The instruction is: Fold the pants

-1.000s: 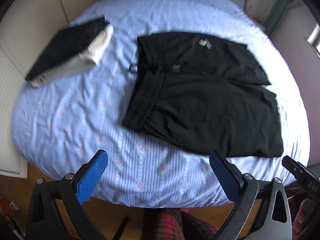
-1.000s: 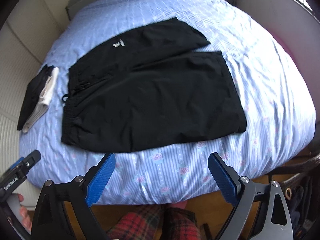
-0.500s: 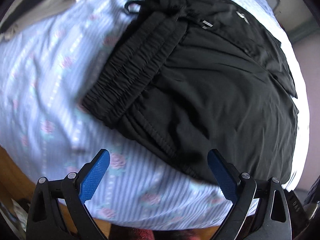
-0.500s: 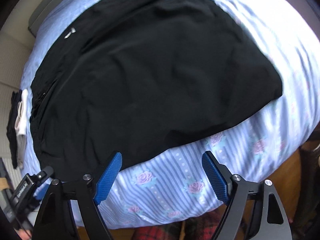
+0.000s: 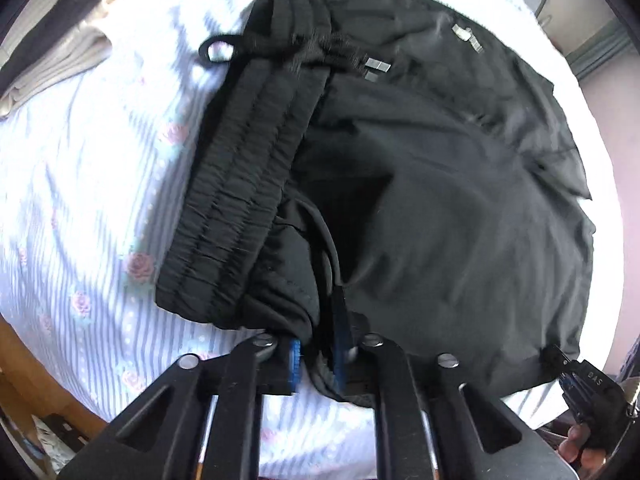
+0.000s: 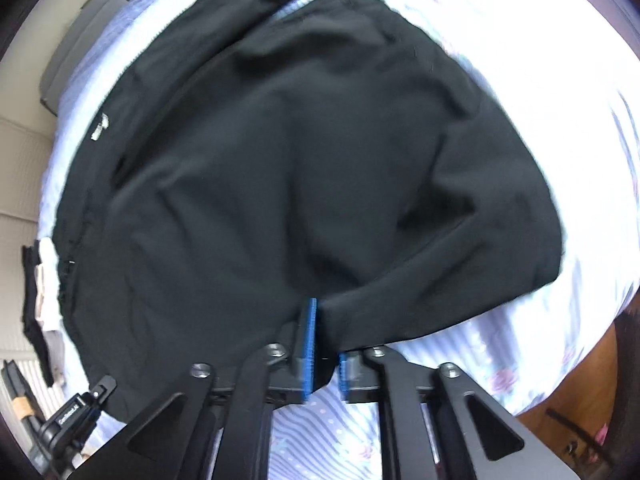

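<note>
Both wrist views steeply downward, close; shared black pants [image 5: 440, 200] near edge.

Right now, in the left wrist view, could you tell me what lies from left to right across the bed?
Folded clothes → flowered bedsheet → drawstring loop → waistband → black pants.

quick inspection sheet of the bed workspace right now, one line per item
surface: bed sheet, blue striped with roses, wrinkled.
job's things: black pants lie flat, waistband toward the left, legs partly folded over.
clutter: folded clothes, dark and cream, stacked at the far left of the bed.
grippers: left claw has just closed, pinching the near edge beside the waistband; right claw has just closed on the near edge further along the leg.
cables: nothing seen.
surroundings: wooden floor below the bed edge, pale wall behind.
</note>
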The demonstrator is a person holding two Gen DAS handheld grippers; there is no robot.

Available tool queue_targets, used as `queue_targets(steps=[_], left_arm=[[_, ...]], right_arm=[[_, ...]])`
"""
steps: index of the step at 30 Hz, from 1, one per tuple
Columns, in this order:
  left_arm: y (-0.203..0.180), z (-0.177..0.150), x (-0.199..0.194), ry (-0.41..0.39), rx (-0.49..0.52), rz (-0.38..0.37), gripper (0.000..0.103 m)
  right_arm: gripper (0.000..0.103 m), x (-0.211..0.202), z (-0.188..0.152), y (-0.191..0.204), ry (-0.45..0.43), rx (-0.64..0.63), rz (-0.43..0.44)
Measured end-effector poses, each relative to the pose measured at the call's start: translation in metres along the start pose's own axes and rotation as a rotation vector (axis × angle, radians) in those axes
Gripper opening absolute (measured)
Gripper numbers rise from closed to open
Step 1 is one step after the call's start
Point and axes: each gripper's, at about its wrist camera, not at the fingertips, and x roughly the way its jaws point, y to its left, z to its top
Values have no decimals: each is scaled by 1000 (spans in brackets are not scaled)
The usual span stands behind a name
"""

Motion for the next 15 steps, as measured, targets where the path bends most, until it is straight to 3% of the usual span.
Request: queue_targets(steps=[10,15], left_arm=[[5,-3,-97,-161,66,2,8],[2,9,-132,-209,93,8,8]], right_arm=[[5,-147,1,38,-171,-217,101],[5,-200,3,73,-191,-293,159]])
